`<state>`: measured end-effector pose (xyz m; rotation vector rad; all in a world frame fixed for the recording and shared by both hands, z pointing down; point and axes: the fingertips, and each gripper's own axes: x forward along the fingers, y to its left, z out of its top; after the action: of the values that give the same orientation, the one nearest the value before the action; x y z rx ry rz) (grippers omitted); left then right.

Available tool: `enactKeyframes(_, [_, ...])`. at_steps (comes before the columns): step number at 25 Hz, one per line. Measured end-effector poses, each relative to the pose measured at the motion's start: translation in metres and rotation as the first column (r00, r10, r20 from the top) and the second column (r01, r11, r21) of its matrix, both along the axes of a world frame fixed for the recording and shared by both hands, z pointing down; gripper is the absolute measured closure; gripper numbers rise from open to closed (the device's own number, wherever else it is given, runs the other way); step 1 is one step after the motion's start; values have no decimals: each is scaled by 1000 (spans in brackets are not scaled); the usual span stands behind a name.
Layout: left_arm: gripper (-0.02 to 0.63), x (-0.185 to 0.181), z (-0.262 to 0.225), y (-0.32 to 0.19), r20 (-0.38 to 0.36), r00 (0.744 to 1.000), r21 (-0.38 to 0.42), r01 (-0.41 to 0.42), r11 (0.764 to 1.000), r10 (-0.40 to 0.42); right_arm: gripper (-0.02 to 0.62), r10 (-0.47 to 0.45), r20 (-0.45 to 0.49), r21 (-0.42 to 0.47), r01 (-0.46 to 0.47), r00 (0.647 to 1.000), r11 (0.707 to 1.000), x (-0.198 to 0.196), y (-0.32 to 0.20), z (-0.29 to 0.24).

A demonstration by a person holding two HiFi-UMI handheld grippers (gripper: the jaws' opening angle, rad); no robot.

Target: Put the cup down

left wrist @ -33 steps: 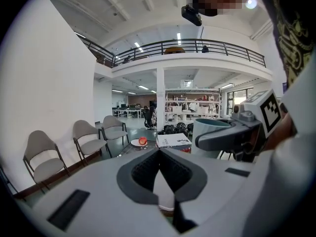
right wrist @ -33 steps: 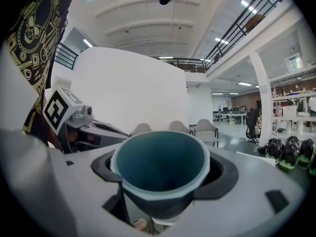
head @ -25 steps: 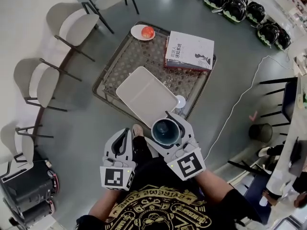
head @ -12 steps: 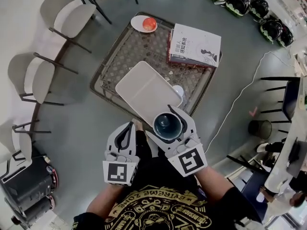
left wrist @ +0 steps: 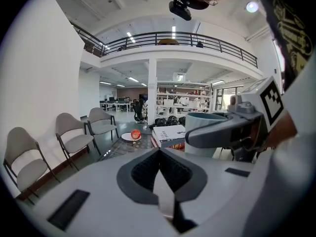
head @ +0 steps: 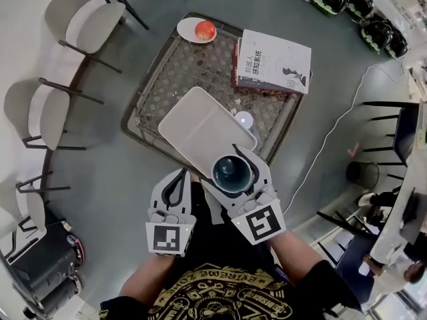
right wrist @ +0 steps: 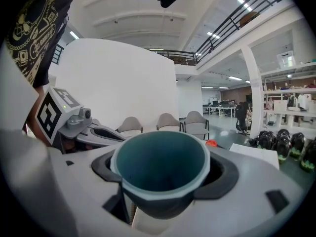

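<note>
Right gripper (head: pixel 227 160), lower centre of head view: jaws set wide and clamped on the teal cup (head: pixel 232 174). Pads press on either side of the cup wall. Cup is upright, mouth up, nothing inside it in the right gripper view; its long axis runs vertical, across the jaw line. It is off the table, carried in the air.

Left gripper (head: pixel 179 177) sits just beside it, lower left of frame. Its jaws are closed together with nothing between them. It has no part in the hold, though it is about as close to the table as the right one.

Key relation: the landing area lies up-frame of the cup, straight ahead along the right gripper's pointing direction. In head view the cup overlaps the lower right edge of the white rectangular tray (head: pixel 200 125). That tray lies at an angle on the mesh-topped coffee table (head: pixel 143 92). How high the cup base is above the tray cannot be told from above.

A small white round disc (head: pixel 244 119) lies just up-frame of the cup, beside the tray's right edge. Book stack (head: pixel 273 62) is at upper right of the table. Plate (head: pixel 190 31) with a red fruit (head: pixel 205 29) is at the far upper corner, well apart.

Judgement: the right hand does the placing, a short forward-and-down move. Tray corner or the bare mesh near the disc are both open spots.
</note>
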<state>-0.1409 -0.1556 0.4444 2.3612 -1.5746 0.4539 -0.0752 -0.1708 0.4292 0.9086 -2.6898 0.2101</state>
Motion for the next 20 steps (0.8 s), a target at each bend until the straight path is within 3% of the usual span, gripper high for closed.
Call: enactKeyframes(20, [609, -25, 50, -34, 54, 998, -66, -25, 998, 29, 215, 78, -10, -28, -79, 997, 996, -19, -38, 52])
